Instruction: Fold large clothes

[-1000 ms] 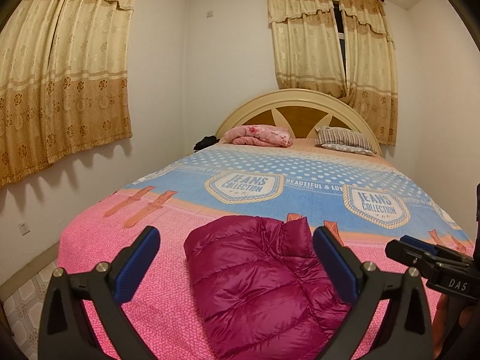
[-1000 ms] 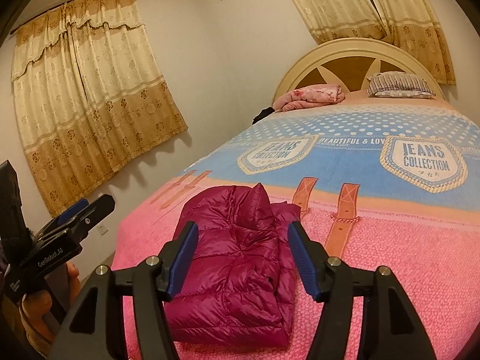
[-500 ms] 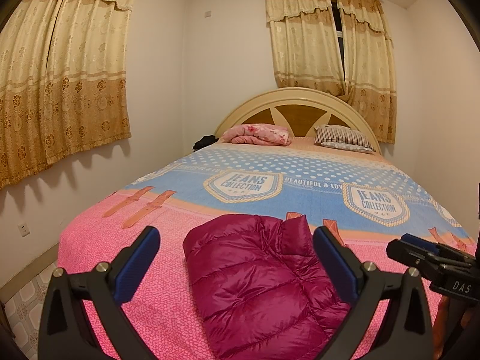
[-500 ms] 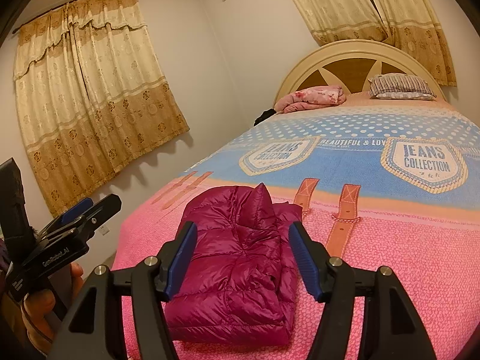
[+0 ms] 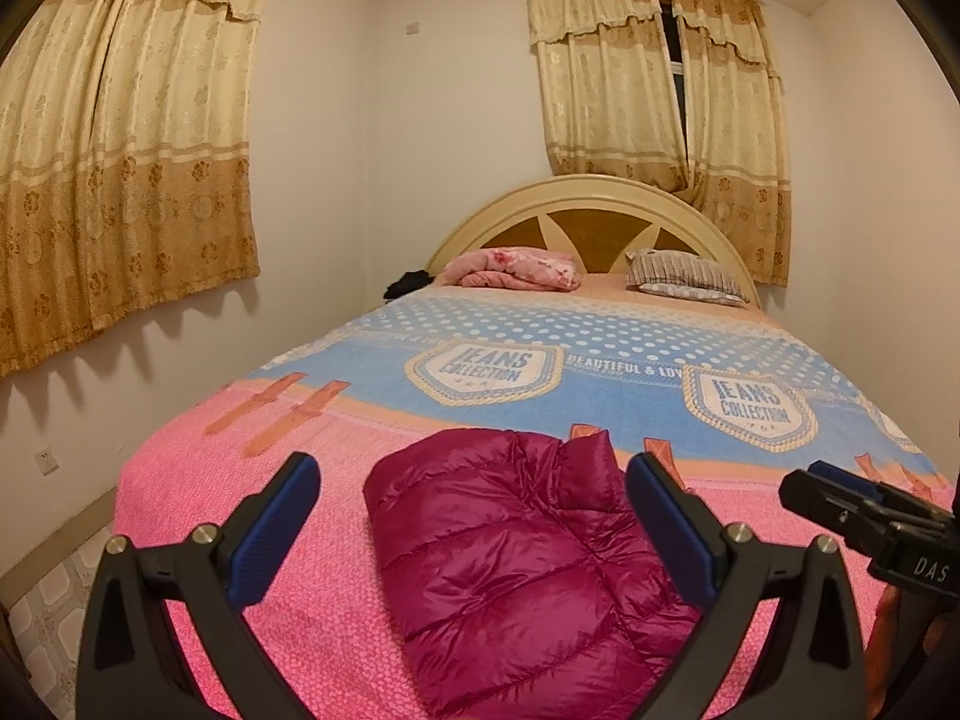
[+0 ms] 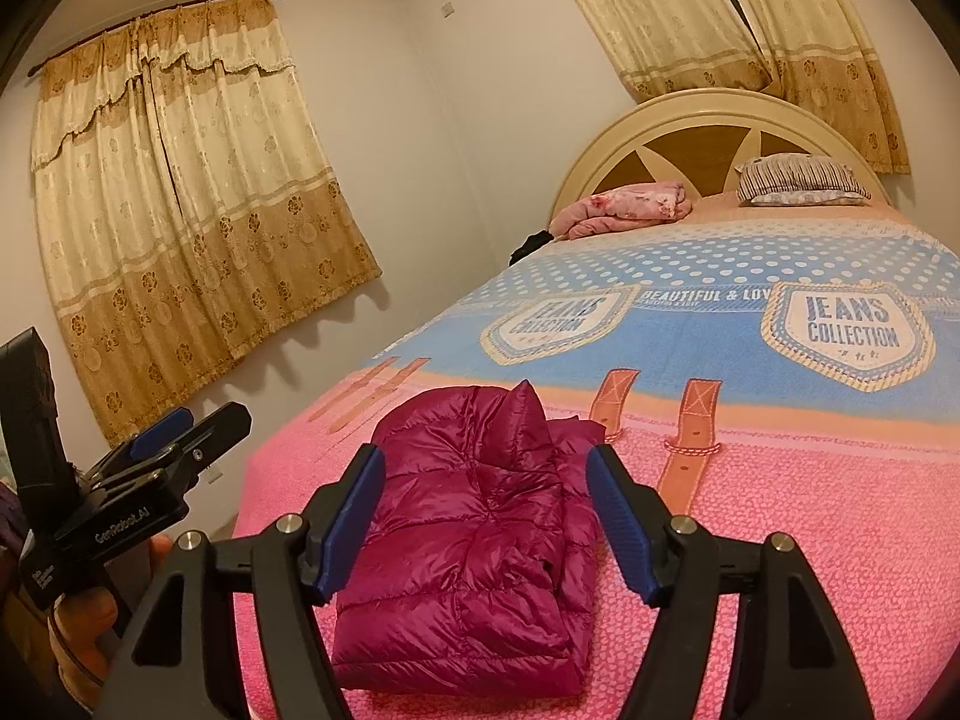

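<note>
Blue pads line the fingers (image 6: 354, 516) of the right gripper (image 6: 480, 519), which have just been opening and now stand moderately wide with nothing pressed between them; the magenta down jacket (image 6: 474, 546) only shows through the gap, lying on the bed beyond. The left gripper (image 5: 474, 525) is spread wider, its blue pads (image 5: 273, 525) also bare and clear of the jacket. Both grippers hover side by side above the jacket's near edge, each visible at the margin of the other's view.

The jacket lies as a compact quilted bundle on the pink end of the bedspread (image 6: 780, 540), layers stacked, with a peak of fabric, perhaps the hood or collar, poking up at its far edge. Judging by that shape, the folding looks essentially done: no sleeve or hem trails loose. What may remain is flattening that raised peak or squaring the edges, and then moving on if another garment is waiting; none is in sight.

Beyond the jacket the bedspread turns from pink, printed with orange buckled straps, to blue with white dots and "JEANS COLLECTION" badges. Farther still from the jacket, against the arched cream headboard (image 5: 591, 204), sit a folded pink floral blanket (image 5: 519, 267) and a striped pillow (image 5: 684, 279). Cream and gold curtains (image 5: 120, 138) hang on the white walls left of and behind the bed, and pale tiled floor (image 5: 42, 612) shows below the bed's left side.
</note>
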Motion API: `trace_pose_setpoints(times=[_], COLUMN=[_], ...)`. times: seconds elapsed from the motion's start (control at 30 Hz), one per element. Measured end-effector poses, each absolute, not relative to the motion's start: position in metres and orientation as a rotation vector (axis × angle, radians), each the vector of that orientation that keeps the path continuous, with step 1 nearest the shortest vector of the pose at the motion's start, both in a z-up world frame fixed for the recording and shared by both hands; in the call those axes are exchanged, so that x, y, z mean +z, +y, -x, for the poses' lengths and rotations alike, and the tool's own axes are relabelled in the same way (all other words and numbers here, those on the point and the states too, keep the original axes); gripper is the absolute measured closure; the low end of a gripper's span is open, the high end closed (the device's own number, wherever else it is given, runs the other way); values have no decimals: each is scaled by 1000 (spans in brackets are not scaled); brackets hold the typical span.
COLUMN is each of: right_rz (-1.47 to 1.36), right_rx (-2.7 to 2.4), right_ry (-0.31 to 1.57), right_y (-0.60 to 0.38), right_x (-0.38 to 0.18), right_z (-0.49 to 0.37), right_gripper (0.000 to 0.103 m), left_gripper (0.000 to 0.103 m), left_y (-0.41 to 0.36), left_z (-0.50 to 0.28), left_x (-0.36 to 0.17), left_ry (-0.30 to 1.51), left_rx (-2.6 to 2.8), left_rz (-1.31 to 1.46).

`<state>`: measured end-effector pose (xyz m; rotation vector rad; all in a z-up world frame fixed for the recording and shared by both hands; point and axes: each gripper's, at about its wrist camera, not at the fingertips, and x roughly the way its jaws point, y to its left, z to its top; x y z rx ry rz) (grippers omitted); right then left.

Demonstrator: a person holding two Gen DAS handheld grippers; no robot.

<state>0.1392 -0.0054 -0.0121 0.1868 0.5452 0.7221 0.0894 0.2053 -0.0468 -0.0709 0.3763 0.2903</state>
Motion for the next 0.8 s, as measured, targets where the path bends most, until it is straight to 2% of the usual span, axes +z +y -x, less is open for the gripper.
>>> trace_pose_setpoints(times=[0.8], right_rz=[-180], right_rx=[733], right_ry=[583], right_y=[-1], right_x=[-30], right_z=[-141], right_gripper=[32], left_gripper=[0], left_y=[213], left_z=[-85], left_x=[-47], left_ry=[346], left_rx=[328], left_rz=[42])
